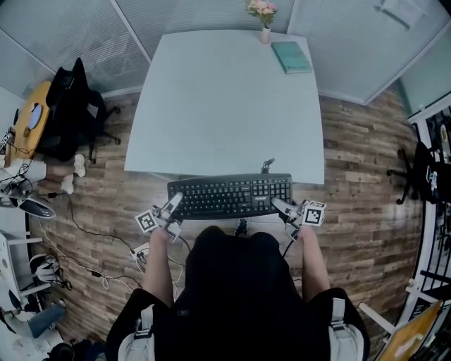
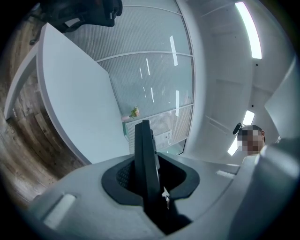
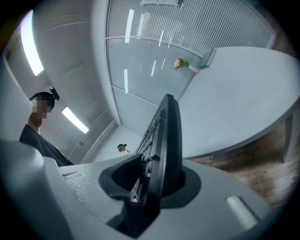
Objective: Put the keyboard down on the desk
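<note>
A black keyboard hangs level in the air just in front of the near edge of the white desk, keys facing up. My left gripper is shut on its left end and my right gripper is shut on its right end. In the left gripper view the keyboard runs edge-on between the jaws, with the desk beyond it. The right gripper view shows the keyboard the same way, its keys turned left, and the desk behind.
A pink vase of flowers and a teal book sit at the desk's far edge. A black chair with a bag stands at the left, cables trail on the wood floor, and another chair is at the right.
</note>
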### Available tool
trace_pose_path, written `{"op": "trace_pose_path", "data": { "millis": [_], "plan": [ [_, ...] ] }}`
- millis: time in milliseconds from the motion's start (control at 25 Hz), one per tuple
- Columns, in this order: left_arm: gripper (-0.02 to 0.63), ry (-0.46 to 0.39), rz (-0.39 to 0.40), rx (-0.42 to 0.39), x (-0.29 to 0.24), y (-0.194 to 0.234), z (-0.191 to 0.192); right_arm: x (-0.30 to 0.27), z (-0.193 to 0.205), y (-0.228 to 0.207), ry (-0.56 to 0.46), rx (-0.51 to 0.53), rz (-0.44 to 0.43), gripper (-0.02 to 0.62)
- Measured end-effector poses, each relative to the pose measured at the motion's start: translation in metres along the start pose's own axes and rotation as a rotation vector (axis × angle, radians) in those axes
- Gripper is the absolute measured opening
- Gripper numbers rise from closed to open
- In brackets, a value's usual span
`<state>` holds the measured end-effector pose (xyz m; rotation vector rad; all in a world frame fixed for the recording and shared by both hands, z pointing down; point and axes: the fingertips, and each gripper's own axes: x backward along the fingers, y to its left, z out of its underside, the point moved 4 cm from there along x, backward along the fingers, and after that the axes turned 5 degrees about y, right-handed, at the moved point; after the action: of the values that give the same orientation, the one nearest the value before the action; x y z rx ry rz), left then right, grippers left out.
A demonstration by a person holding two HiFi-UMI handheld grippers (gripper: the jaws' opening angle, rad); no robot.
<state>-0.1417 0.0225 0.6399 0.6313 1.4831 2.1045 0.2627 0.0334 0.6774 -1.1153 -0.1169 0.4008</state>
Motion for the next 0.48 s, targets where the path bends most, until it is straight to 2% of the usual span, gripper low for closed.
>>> {"op": "trace_pose_path", "data": {
  "millis": [320,480],
  "plan": [
    [0.087,-0.007,-0.012,-0.003,0.002,0.0051,0.0032,0.002,-0.0005,-0.0077,0.024,0.023,0.032,0.123],
    [0.087,0.003,-0.013,-0.008,-0.0019,0.0087,-0.0004,-0.0025,-0.0014,-0.0014,0.0,-0.015,0.003,0.123]
  ]
}}
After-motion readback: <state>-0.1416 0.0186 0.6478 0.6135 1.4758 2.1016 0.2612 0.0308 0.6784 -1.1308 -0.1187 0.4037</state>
